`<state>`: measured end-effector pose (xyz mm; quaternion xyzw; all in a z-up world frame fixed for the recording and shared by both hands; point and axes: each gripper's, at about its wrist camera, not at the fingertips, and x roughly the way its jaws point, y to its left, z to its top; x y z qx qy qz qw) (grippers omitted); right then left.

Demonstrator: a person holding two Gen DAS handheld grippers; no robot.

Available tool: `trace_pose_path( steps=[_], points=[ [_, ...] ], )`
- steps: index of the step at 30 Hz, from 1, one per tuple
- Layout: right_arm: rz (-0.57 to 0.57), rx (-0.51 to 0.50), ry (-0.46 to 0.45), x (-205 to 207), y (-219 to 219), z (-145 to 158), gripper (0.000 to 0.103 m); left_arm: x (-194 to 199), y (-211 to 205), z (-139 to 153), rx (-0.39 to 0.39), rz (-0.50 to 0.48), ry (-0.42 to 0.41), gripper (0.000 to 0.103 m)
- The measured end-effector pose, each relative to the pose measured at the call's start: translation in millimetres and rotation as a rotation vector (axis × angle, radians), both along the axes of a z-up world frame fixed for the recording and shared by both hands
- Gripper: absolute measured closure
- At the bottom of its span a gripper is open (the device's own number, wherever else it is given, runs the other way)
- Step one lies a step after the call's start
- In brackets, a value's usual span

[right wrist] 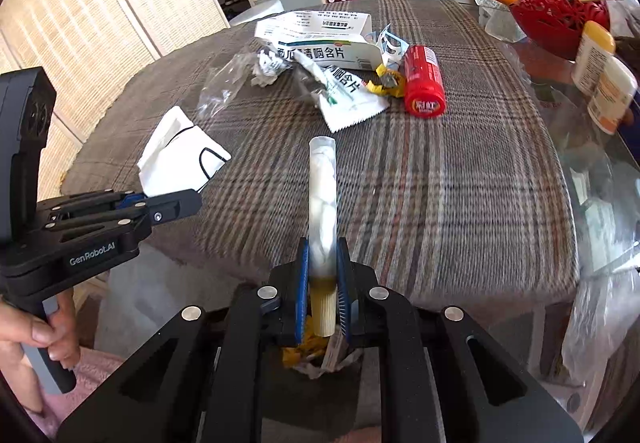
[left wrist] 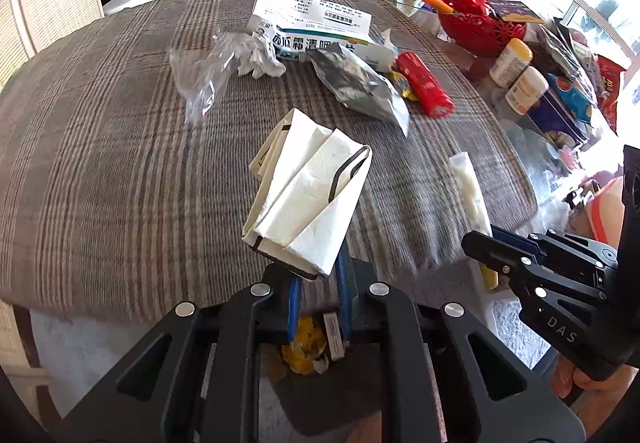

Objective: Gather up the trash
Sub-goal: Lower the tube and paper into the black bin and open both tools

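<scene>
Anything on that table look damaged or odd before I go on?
The white medicine box at the table's far side is torn open and crumpled, with its flaps splayed. A red canister lies on its side beside it, among a foil pouch and crumpled clear plastic. Nothing looks spilled.

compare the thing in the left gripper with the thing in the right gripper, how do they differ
The folded white paper bag in the left gripper is flat and broad, with black cord handles; the plastic tube in the right gripper is narrow and round. The bag is opaque; the tube is see-through, with white wadding inside and a yellowish ribbed end. Both are pale, clamped at the lower end and held up over the plaid tablecloth.
</scene>
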<state>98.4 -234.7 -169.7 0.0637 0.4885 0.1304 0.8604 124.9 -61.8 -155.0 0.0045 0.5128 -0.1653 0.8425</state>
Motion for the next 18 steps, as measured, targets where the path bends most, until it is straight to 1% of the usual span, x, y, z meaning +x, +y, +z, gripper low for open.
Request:
trace_pose_path(
  steps=[5,8,13,18],
  points=[
    [0.004,-0.016,-0.012,-42.8,6.1,5.6,0.089,-43.9,6.1,2.0,-0.027,0.002,0.001,0.089],
    [0.008,-0.017,0.002,-65.8,9.9,-0.1,0.089,-68.9,7.5,-4.9,-0.045,-0.001,0.012,0.089],
    [0.007,-0.007,0.063,-94.0,15.3,-29.7,0.089,-97.1,6.0,-36.2,-0.057,-0.017,0.067,0.089],
    [-0.012,0.003,0.113,-105.5,19.7,-65.9,0.089,-101.1,4.9,-71.0,-0.065,-0.016,0.128,0.089]
  ],
)
